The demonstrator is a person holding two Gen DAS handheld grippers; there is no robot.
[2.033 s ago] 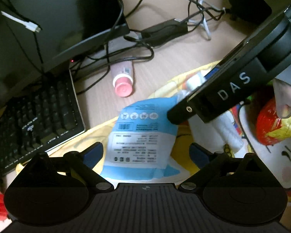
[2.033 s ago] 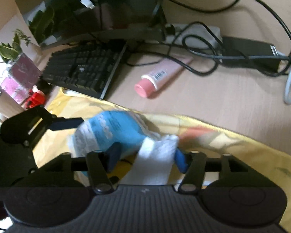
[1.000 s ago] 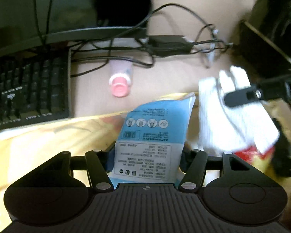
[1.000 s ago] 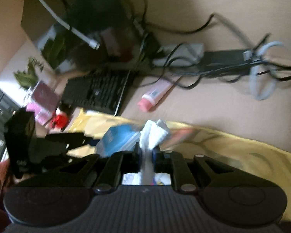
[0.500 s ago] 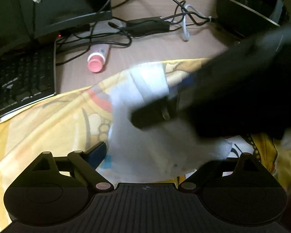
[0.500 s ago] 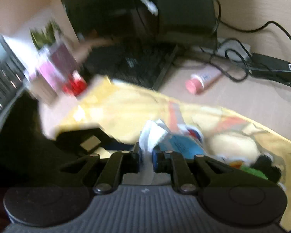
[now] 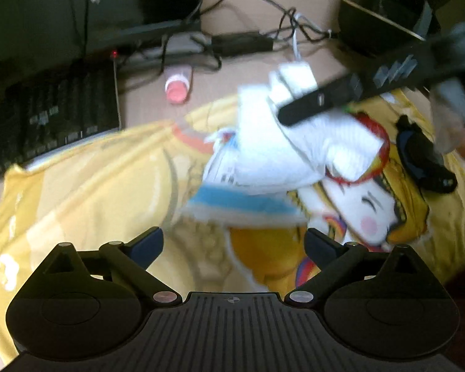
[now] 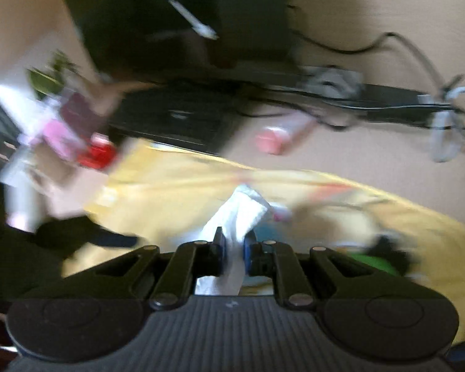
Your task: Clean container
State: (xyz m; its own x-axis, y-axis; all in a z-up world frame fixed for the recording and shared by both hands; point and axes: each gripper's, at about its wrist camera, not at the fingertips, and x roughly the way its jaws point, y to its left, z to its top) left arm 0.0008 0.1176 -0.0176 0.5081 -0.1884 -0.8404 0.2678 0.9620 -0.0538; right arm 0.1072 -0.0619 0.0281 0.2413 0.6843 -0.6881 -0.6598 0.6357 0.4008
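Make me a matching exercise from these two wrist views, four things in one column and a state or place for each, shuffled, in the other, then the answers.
1. left tool
2. right tool
3. pink-capped tube
4. blue and white packet

A. lying on the bare desk by the keyboard
B. open, holding nothing
C. on the yellow cloth, partly under the white cloth
D. shut on the white cloth

Pairs: 1-B, 2-D, 3-A, 4-C

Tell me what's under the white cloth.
In the left wrist view, the white cloth, pinched by the right hand-held gripper, lies over a blue-and-white pouch on the yellow mat. Only the pouch's lower part shows; the rest is covered and blurred.
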